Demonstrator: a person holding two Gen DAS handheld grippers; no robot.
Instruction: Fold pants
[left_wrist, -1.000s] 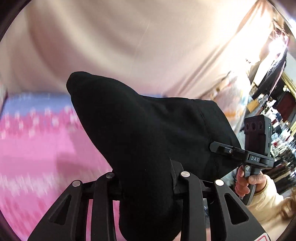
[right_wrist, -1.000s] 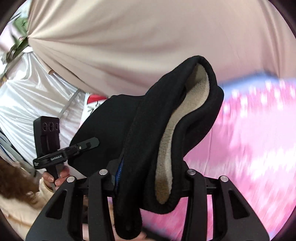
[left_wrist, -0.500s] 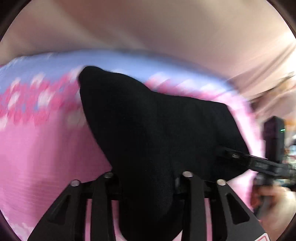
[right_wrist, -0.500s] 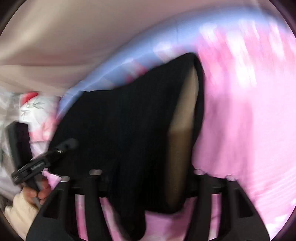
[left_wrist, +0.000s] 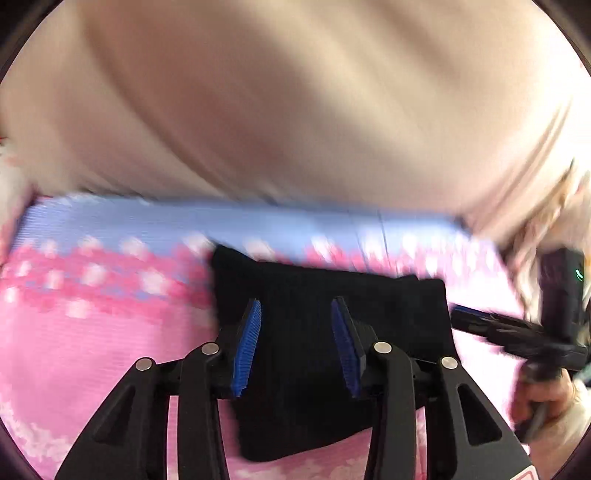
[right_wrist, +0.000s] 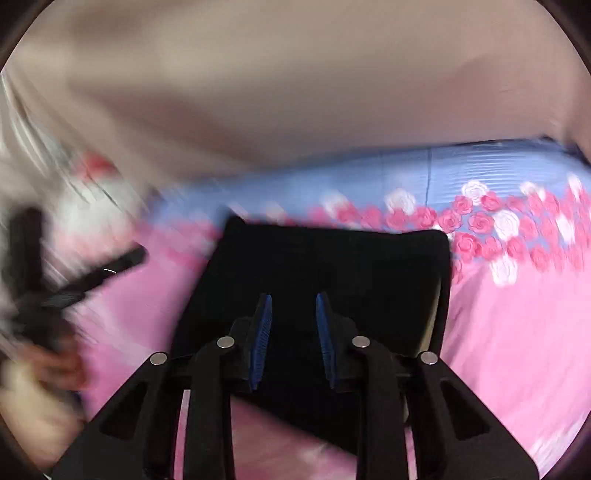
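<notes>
- Left wrist view: the black pants (left_wrist: 332, 332) are seen folded flat on a pink rose-print sheet (left_wrist: 92, 350) with a blue band.
- A beige curtain (left_wrist: 295, 110) is hung behind.
- The left gripper (left_wrist: 295, 317) and right gripper (right_wrist: 293, 314) are held agape, empty, above the pants.

Left tool (left_wrist: 295, 339) jaws apart, right tool (right_wrist: 293, 336) jaws apart

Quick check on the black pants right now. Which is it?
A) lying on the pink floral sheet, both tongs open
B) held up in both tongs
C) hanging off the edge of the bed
A: the black pants lie on the pink floral sheet, with left tongs and right tongs both open and empty.
</notes>
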